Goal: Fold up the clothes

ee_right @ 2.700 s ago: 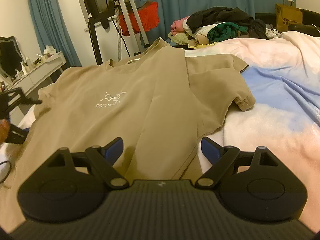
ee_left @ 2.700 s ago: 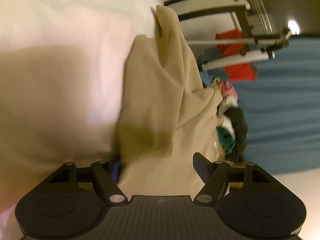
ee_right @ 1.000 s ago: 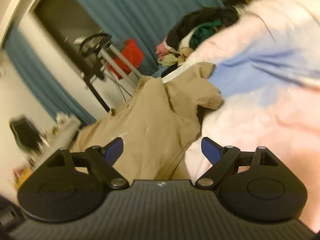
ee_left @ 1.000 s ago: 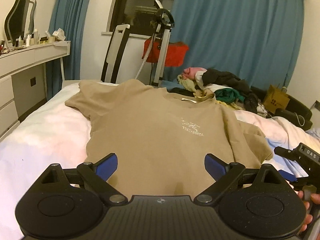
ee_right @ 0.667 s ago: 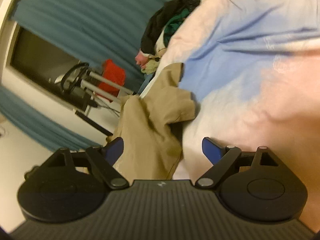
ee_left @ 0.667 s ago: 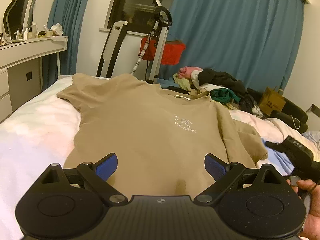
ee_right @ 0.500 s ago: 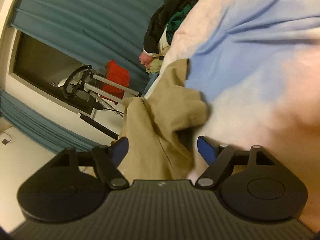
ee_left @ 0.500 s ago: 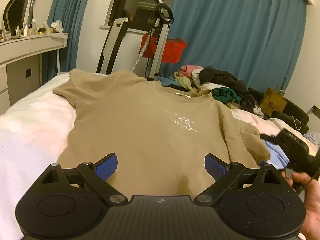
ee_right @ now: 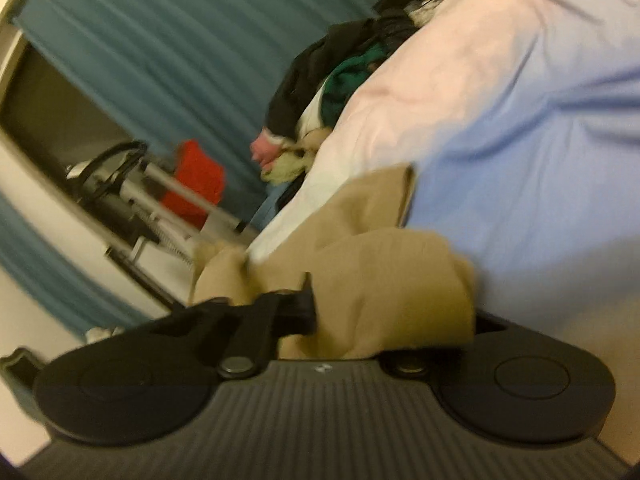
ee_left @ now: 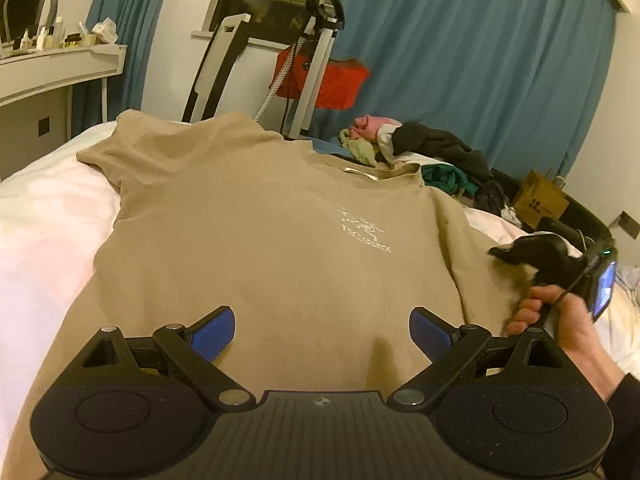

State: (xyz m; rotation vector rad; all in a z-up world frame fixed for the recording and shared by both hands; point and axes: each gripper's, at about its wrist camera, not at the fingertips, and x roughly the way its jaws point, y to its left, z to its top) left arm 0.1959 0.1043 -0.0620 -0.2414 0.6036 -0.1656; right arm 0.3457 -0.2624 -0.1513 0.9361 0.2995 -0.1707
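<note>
A beige T-shirt (ee_left: 260, 240) with a small white chest print lies face up and spread on the bed. My left gripper (ee_left: 322, 330) is open and empty just above its lower hem. My right gripper (ee_left: 520, 256) is at the shirt's right sleeve. In the right wrist view the beige sleeve (ee_right: 384, 280) is bunched between the fingers of my right gripper (ee_right: 390, 316), which is shut on it; its right finger is hidden by cloth.
The bed has a pink, white and blue duvet (ee_right: 520, 120). A pile of clothes (ee_left: 424, 152) lies past the collar. An exercise machine (ee_left: 316, 52) with a red cloth, blue curtains and a white dresser (ee_left: 60, 68) stand behind. A paper bag (ee_left: 540, 200) sits at the right.
My right gripper has moved onto the right sleeve and closed on it. My left gripper stayed open over the hem, drifting slightly.
</note>
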